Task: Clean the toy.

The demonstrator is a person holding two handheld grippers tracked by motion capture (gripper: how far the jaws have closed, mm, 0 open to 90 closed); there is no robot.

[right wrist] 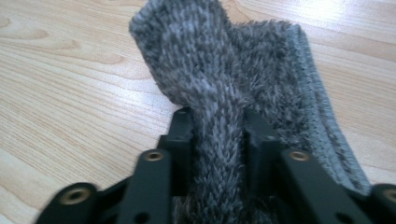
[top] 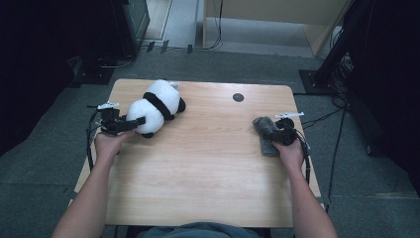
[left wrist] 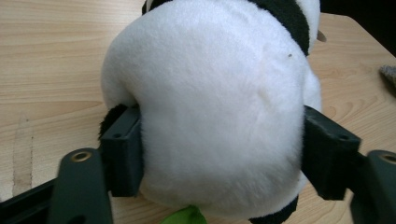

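You have both things on the surface [top: 208, 168]: left fingers [left wrist: 122, 154] straddle the plush panda [top: 154, 106], right fingers [right wrist: 180, 140] pinch the grey knit cloth [top: 266, 133], neither lifted yet.

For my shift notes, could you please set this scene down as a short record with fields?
surface: wooden table, a dark round hole near its far edge
left tool: jaws on either side of the panda plush, pads against its white body
panda plush: lies on the table's left part, white with black bands
right tool: jaws closed on a fold of the grey knitted cloth
grey knitted cloth: rests on the table's right part, fuzzy inside, ribbed edge
hands: one on each tool
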